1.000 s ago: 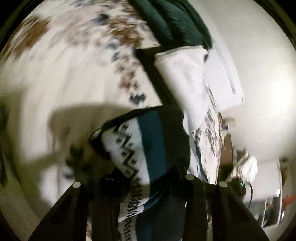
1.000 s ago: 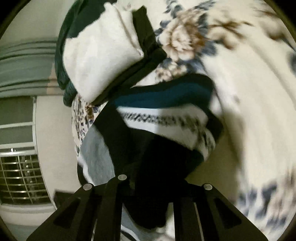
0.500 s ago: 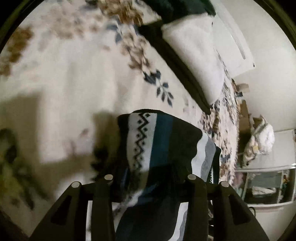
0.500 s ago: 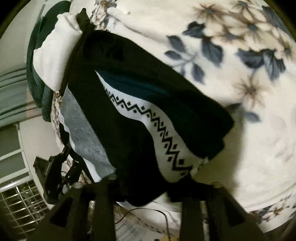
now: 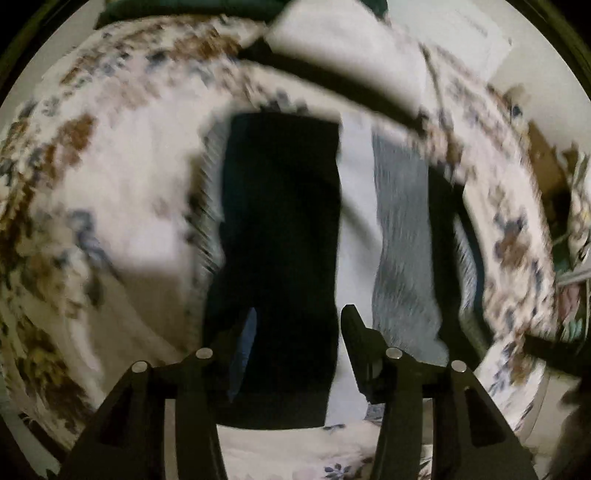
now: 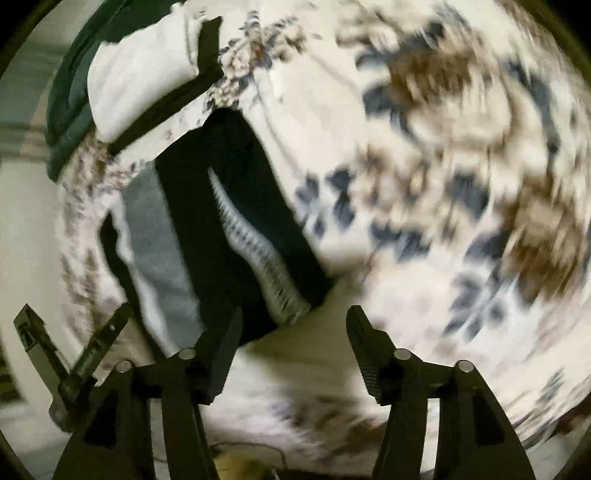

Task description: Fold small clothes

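Observation:
A small knitted garment (image 5: 280, 221) with black, white and grey bands and a zigzag stripe lies flat on the floral bed cover (image 5: 122, 206). My left gripper (image 5: 297, 321) hovers over its near end. Its jaws are opening, and the black band shows between the fingers without being pinched. In the right wrist view the garment (image 6: 229, 206) lies up and to the left. My right gripper (image 6: 294, 317) is beside its near corner; its jaws are opening with only bed cover (image 6: 443, 184) between them. The left gripper (image 6: 72, 321) shows at the lower left. Both views are blurred.
A folded white cloth with a black edge (image 5: 332, 51) (image 6: 140, 81) lies on the bed beyond the garment, with dark green fabric (image 6: 70, 92) behind it. The bed's edge, a pale wall (image 5: 480, 33) and some clutter (image 5: 569, 206) are on the right.
Both grippers were shut on the hanging garment. They have laid it on the bed and opened. The right gripper has drawn away from the garment's corner.

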